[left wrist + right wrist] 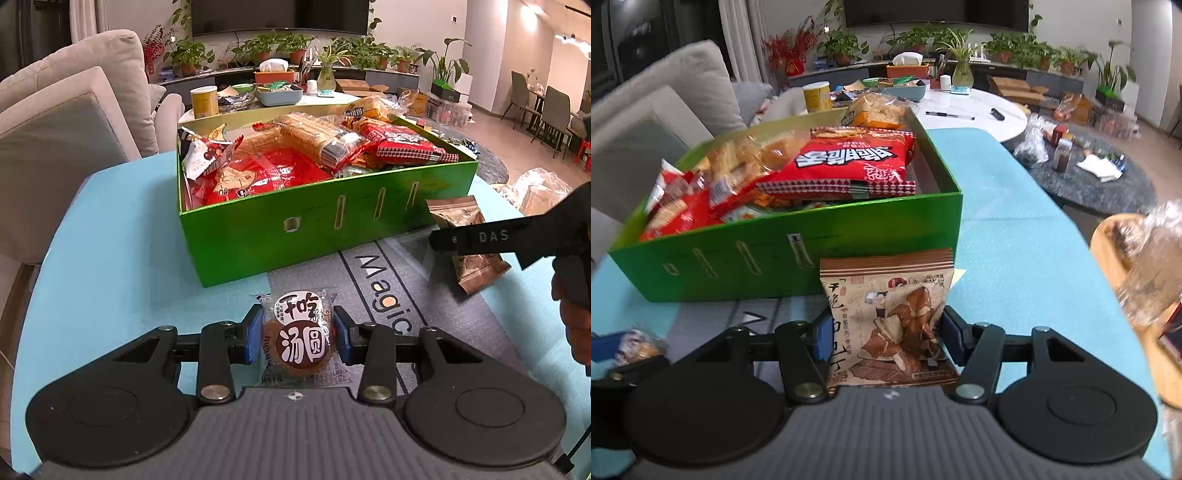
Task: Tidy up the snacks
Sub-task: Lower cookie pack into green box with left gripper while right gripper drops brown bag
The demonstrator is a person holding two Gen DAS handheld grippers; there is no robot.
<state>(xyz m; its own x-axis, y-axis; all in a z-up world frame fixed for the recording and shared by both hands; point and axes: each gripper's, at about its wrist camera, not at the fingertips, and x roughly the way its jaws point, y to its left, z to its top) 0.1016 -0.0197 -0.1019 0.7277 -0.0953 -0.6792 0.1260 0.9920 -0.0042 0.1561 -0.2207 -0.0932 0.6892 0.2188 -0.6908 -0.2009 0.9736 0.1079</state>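
A green box (pixel 314 236) full of snack packs stands on the blue table; it also shows in the right wrist view (pixel 738 258). My left gripper (pixel 298 334) is shut on a small clear pack with a round brown snack (pixel 300 339), held just above the table in front of the box. My right gripper (pixel 884 334) is shut on a brown snack packet (pixel 890 321), held upright near the box's front right corner. That packet (pixel 465 236) and the right gripper's finger (pixel 476 238) show at the right of the left wrist view.
A grey mat with "Magic" lettering (pixel 388 306) lies under the grippers. A sofa (pixel 66 122) stands to the left. A white table (pixel 975 107) with clutter is behind the box. A wooden tray with plastic bags (pixel 1137 266) sits at the right.
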